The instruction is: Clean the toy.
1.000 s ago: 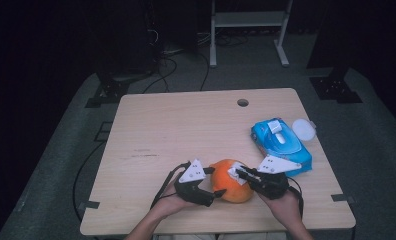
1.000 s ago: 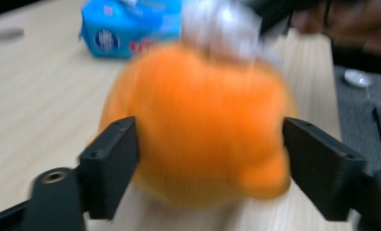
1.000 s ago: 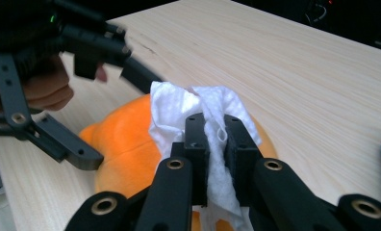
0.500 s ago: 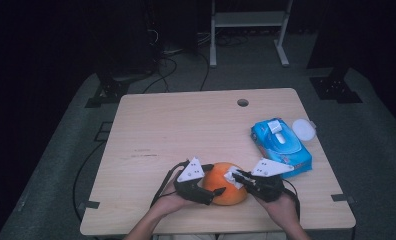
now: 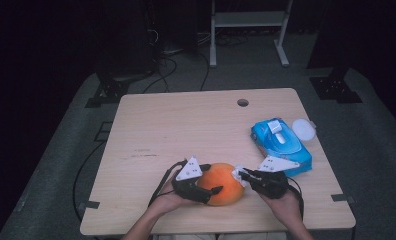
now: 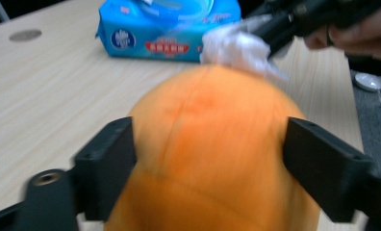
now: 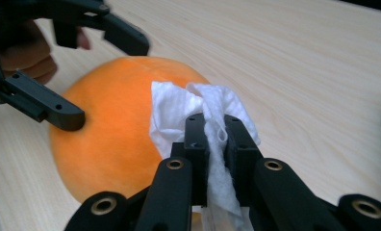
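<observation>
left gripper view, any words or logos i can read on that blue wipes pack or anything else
None can be read for certain.
Blue wipes pack: a red band with white lettering, too blurred to read.
Same pack: a round dark blue logo at its left end, lettering too blurred to read.
Orange fruit, white wipe: no text.

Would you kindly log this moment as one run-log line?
left gripper: shut on orange fruit | right gripper: shut on white wipe, wipe touching fruit | wipe pack: right, untouched

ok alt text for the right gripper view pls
The right claw pinches a white wipe against an orange pumpkin on a wooden table. The left claw, at upper left, grips the pumpkin's sides.
</observation>
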{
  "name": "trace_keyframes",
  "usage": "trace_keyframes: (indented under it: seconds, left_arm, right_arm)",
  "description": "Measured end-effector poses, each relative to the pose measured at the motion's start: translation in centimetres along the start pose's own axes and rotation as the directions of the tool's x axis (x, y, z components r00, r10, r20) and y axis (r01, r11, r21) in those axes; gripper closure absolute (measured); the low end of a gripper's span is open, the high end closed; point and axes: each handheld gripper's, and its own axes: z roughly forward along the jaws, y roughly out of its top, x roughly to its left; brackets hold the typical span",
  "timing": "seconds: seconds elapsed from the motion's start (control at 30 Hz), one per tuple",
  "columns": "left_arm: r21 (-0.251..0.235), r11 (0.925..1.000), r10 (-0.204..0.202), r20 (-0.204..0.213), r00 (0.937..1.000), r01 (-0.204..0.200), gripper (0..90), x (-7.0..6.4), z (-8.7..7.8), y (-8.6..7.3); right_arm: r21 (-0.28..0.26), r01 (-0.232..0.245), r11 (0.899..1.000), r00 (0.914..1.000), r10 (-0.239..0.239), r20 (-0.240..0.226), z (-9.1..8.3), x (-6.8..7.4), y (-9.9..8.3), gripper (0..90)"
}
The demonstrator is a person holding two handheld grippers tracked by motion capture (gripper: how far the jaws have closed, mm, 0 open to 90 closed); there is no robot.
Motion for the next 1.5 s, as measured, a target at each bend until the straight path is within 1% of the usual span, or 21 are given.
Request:
trace_keyframes:
  seconds: [0.07, 0.1, 0.17, 0.33, 0.37, 0.43, 0.5, 0.6, 0.63, 0.73, 0.83, 0.93, 1.03, 1.13, 1.17, 1.2, 1.27, 1.37, 1.4, 1.43, 1.5]
  left_arm:
    - [0.01, 0.9999, 0.003, -0.002, 1.0, -0.003, 15.4, -0.1, 0.2, 0.1]
    - [0.018, 0.9998, 0.004, -0.004, 1.0, -0.004, 17.8, -0.1, 0.3, 0.0]
    - [0.033, 0.9994, -0.012, -0.01, 0.9999, 0.013, 23.1, 0.0, 0.2, -0.2]
    - [0.046, 0.9982, -0.038, -0.023, 0.999, 0.039, 28.1, 0.7, -0.1, -0.7]
    - [0.046, 0.9979, -0.045, -0.024, 0.9987, 0.046, 28.4, 0.8, -0.1, -0.8]
    - [0.046, 0.9975, -0.053, -0.027, 0.9982, 0.054, 28.9, 1.0, -0.1, -0.8]
    - [0.046, 0.9972, -0.057, -0.035, 0.9978, 0.059, 29.6, 1.0, -0.1, -0.8]
    - [0.046, 0.9968, -0.064, -0.034, 0.9973, 0.066, 30.0, 1.2, -0.2, -0.9]
    - [0.044, 0.9969, -0.064, -0.034, 0.9974, 0.065, 30.3, 1.2, -0.2, -0.9]
    - [0.048, 0.9968, -0.063, -0.04, 0.9973, 0.064, 30.7, 1.2, -0.3, -0.9]
    - [0.045, 0.9966, -0.067, -0.04, 0.9969, 0.069, 30.7, 1.3, -0.3, -1.0]
    - [0.042, 0.9961, -0.076, -0.037, 0.9964, 0.077, 30.6, 1.3, -0.3, -1.0]
    - [0.046, 0.9964, -0.07, -0.023, 0.9973, 0.071, 30.4, 0.9, -0.1, -0.9]
    - [0.064, 0.9955, -0.07, 0.002, 0.9976, 0.069, 28.1, 0.5, -0.2, -0.6]
    - [0.083, 0.9947, -0.063, 0.03, 0.9976, 0.06, 25.8, 0.4, -0.4, -0.4]
    - [0.089, 0.995, -0.049, 0.036, 0.9982, 0.046, 23.8, 0.3, -0.6, -0.2]
    - [0.077, 0.9954, -0.06, 0.035, 0.9976, 0.057, 20.4, 0.7, -0.8, 0.1]
    - [0.083, 0.9917, -0.097, -0.019, 0.9951, 0.098, 9.3, 1.4, -0.6, -0.2]
    - [0.089, 0.9863, -0.138, -0.008, 0.9904, 0.138, 9.1, 1.6, -0.3, -0.5]
    - [0.092, 0.9839, -0.154, 0.004, 0.9881, 0.153, 9.6, 1.6, -0.1, -0.8]
    - [0.092, 0.9877, -0.127, -0.001, 0.9919, 0.126, 19.4, 1.3, 0.1, -0.9]
  right_arm:
    - [-0.028, 0.02, 0.999, 0.9994, -0.021, -0.026, 0.0, 0.7, 0.4, 81.2]
    - [-0.037, 0.038, 0.999, 0.9988, -0.039, -0.031, 0.1, 1.2, 0.6, 81.2]
    - [-0.028, 0.059, 0.998, 0.998, -0.06, -0.019, 0.1, 1.4, 0.6, 81.2]
    - [0.008, -0.008, 1.0, 1.0, 0.008, 0.001, 0.4, -0.1, -0.3, 81.2]
    - [0.016, -0.033, 0.999, 0.9994, 0.033, -0.013, 0.5, -0.4, -0.6, 81.2]
    - [0.016, -0.028, 0.999, 0.9996, 0.028, -0.008, 0.5, -0.4, -0.7, 81.2]
    - [-0.009, -0.018, 1.0, 0.9998, 0.018, -0.012, 0.3, 0.0, -0.3, 81.2]
    - [-0.032, 0.005, 0.999, 0.9991, -0.007, -0.042, 0.1, 0.8, 0.2, 81.2]
    - [-0.023, 0.017, 1.0, 0.9992, -0.018, -0.037, 0.2, 1.0, 0.2, 81.2]
    - [0.01, -0.018, 1.0, 0.9995, 0.018, -0.027, 0.6, 0.2, -0.4, 81.3]
    - [0.076, -0.047, 0.996, 0.9986, 0.045, 0.026, 1.0, -0.6, -1.1, 81.3]
    - [0.046, -0.032, 0.998, 0.9988, 0.03, 0.038, 0.6, -0.3, -0.6, 81.3]
    - [-0.016, -0.033, 0.999, 0.9994, 0.033, 0.01, 0.3, 0.3, 0.2, 81.2]
    - [-0.002, -0.024, 1.0, 0.9997, 0.024, -0.004, 0.7, 0.5, -0.1, 81.1]
    - [0.003, -0.032, 0.999, 0.9994, 0.032, -0.015, 0.7, 0.4, -0.3, 81.1]
    - [0.002, -0.035, 0.999, 0.9989, 0.035, -0.031, 0.7, 0.2, -0.5, 81.0]
    - [0.001, -0.021, 1.0, 0.9989, 0.021, -0.042, 0.6, 0.2, -0.5, 80.9]
    - [0.007, 0.001, 1.0, 0.9989, 0.0, -0.047, 0.7, 0.3, -0.5, 81.0]
    - [0.007, -0.001, 1.0, 0.9989, 0.001, -0.048, 0.7, 0.3, -0.5, 80.9]
    - [0.005, -0.004, 1.0, 0.9988, 0.005, -0.049, 0.7, 0.2, -0.5, 80.9]
    - [0.005, -0.017, 1.0, 0.9988, 0.017, -0.046, 0.8, 0.1, -0.5, 80.9]
